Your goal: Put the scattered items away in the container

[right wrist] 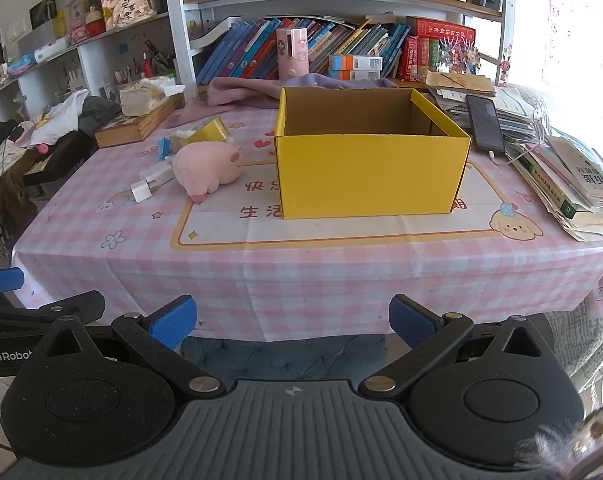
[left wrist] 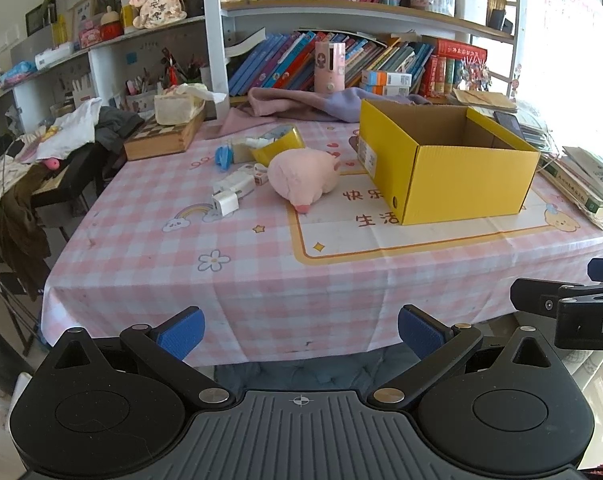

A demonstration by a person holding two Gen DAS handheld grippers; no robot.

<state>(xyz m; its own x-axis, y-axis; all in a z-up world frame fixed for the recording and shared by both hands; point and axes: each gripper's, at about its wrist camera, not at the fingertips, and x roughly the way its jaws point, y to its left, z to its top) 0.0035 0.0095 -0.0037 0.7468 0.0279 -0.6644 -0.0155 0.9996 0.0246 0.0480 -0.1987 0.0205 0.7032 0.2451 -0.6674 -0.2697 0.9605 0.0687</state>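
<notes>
Both the left gripper (left wrist: pixel 299 332) and right gripper (right wrist: pixel 292 320) hang spread and empty; the pink plush (left wrist: pixel 303 176) likely goes first, pinched mid-body, then lowered into the yellow box (right wrist: pixel 371 172).

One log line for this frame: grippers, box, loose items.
left gripper: open, empty | right gripper: open, empty | yellow box: looks empty | pink plush, white charger: on table left of box

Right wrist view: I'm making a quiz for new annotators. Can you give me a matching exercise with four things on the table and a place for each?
Things:
1. pink plush toy
2. black phone
3. white charger
4. wooden chess box

Places:
A. under the tissue pack
B. right of the yellow box
C. just left of the yellow box
D. left of the plush

Pairs: 1-C, 2-B, 3-D, 4-A
</notes>
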